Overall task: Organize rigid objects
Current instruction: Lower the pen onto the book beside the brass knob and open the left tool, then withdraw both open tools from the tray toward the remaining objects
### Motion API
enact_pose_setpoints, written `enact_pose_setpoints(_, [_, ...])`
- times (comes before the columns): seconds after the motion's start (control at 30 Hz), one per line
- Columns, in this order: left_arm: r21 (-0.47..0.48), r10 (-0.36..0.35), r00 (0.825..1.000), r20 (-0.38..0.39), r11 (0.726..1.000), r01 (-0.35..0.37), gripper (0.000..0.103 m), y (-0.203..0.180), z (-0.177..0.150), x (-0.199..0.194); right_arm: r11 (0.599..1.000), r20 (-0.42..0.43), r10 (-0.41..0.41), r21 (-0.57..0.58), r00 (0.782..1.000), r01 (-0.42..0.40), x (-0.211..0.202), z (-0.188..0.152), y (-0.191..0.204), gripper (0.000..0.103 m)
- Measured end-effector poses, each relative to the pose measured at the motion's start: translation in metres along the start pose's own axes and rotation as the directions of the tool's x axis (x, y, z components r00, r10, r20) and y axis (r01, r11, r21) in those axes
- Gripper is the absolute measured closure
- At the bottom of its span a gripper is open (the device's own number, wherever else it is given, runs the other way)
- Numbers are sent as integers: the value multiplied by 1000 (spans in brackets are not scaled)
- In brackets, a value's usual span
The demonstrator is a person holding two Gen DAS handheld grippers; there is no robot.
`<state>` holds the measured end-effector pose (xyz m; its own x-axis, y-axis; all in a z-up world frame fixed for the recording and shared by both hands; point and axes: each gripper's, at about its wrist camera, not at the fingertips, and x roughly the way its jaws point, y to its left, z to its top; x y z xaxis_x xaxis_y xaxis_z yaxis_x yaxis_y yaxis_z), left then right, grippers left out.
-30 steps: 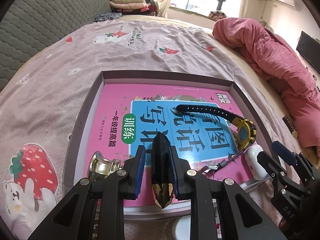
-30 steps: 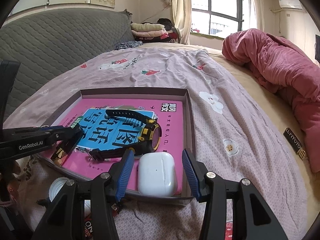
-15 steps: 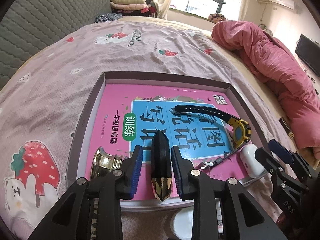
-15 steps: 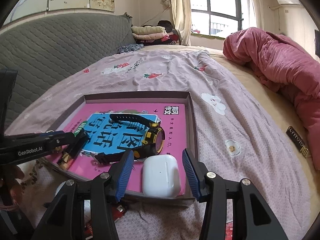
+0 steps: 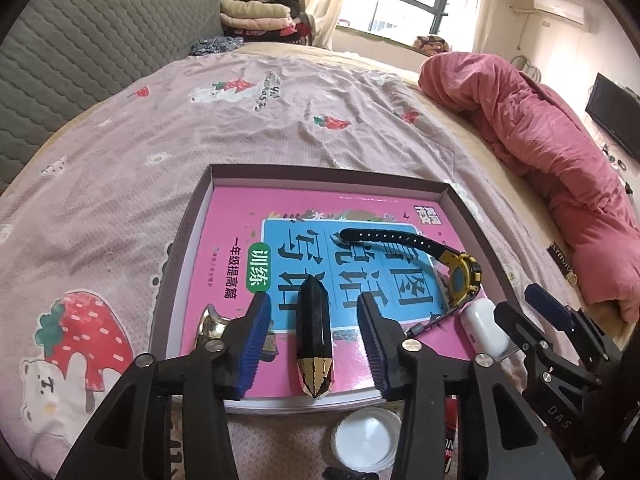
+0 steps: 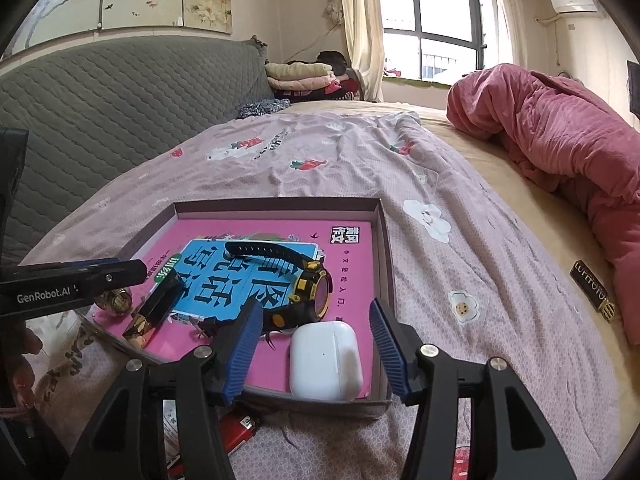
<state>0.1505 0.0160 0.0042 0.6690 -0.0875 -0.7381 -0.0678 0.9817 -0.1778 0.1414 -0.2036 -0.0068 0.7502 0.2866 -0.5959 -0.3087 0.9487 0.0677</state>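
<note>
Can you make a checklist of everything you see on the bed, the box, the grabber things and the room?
Surface: bed sheet, pinkish with strawberry prints.
Job's things: shallow box holding a pink book; on the book lie a black-and-gold lipstick, a yellow watch, a white earbud case and a gold piece.
Clutter: red lighter and white lid in front of the box.
Grippers: left gripper opening, pads clear of the lipstick; right gripper opening around the earbud case, not touching.
Cables: nothing seen.
Surroundings: pink quilt, grey headboard, window.
</note>
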Motion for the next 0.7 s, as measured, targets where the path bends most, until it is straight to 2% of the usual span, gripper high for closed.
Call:
enact_pose_setpoints(0.5, [20,6,1000,13,1000,-7,45,-6,-5,-21,1000,55,23,4,998,-23,-21,4,-1,48])
enact_pose_setpoints(0.7, [36,7,999,39,999,-8,41,-11,-3,-33,1000,40,9,-12,999,-8,-27,0,1,48])
